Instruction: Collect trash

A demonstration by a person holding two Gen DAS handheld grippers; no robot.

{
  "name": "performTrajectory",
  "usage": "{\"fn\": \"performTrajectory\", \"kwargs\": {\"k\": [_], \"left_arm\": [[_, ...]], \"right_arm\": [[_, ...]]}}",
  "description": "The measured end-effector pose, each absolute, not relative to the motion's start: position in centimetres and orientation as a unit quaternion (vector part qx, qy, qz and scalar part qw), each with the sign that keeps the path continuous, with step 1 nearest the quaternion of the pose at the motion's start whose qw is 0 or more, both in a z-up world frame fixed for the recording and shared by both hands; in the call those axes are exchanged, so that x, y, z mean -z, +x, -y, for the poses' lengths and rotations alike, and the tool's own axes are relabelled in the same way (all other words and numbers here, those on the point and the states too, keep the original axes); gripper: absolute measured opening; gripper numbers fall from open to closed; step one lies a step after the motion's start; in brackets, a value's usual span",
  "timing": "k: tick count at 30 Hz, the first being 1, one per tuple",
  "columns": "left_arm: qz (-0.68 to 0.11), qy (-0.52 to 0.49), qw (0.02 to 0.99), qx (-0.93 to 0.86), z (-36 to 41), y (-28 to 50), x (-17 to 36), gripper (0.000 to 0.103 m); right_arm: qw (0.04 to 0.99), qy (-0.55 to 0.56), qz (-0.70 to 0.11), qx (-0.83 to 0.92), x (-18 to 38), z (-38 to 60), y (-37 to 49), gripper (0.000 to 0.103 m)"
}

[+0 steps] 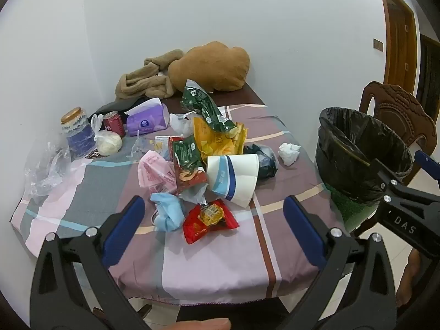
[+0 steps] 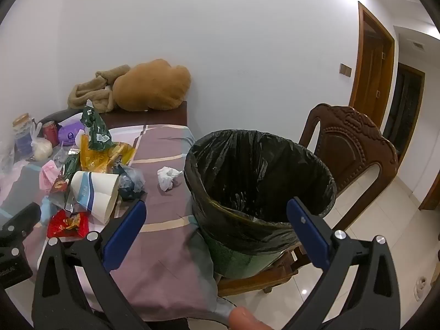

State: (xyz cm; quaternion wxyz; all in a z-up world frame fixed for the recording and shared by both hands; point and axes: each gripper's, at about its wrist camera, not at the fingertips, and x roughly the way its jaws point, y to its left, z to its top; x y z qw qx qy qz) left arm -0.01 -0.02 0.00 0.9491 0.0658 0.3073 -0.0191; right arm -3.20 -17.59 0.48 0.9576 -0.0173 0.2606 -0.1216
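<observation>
Both my grippers hang over the near table edge, jaws spread wide, nothing between the pads; left gripper [image 1: 214, 233] faces the litter pile, right gripper [image 2: 217, 233] faces the bin.

Round bin lined with a black plastic bag [image 2: 258, 181] sits on the seat of the carved brown wooden chair [image 2: 354, 148], just beside the table's right edge; inside I see only liner, bottom too dark to tell.

Trash is loose on the striped pink-grey tablecloth [image 1: 275, 236]: red snack wrapper with a gold centre [image 1: 210, 218] nearest my left jaws; crumpled light-blue face mask [image 1: 167, 210] just left of it; white paper cup with blue band [image 1: 233, 176] on its side, mouth toward the bin, contents not visible; green, yellow and pink wrappers heaped behind; crumpled white tissue [image 1: 288, 152] alone near the bin side.

Far left: glass jar with gold lid [image 1: 75, 132]; red can [image 1: 114, 123]; purple tissue pack [image 1: 147, 121] with a tissue sticking out.
</observation>
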Motion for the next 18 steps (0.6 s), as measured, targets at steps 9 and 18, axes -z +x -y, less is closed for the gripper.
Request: {"fn": "performTrajectory", "kwargs": {"k": [9,18], "left_arm": [[-0.308,0.064,0.949,0.018,-0.07,0.02,0.09,0.100],[-0.311,0.065,0.948,0.020,0.11,-0.05,-0.03,0.100]], "right_arm": [[0.958,-0.018,-0.260,0.119,-0.72,17.36,-3.13,0.100],[0.957,-0.018,-0.262,0.118,-0.10,17.36,-2.99,0.100]]}}
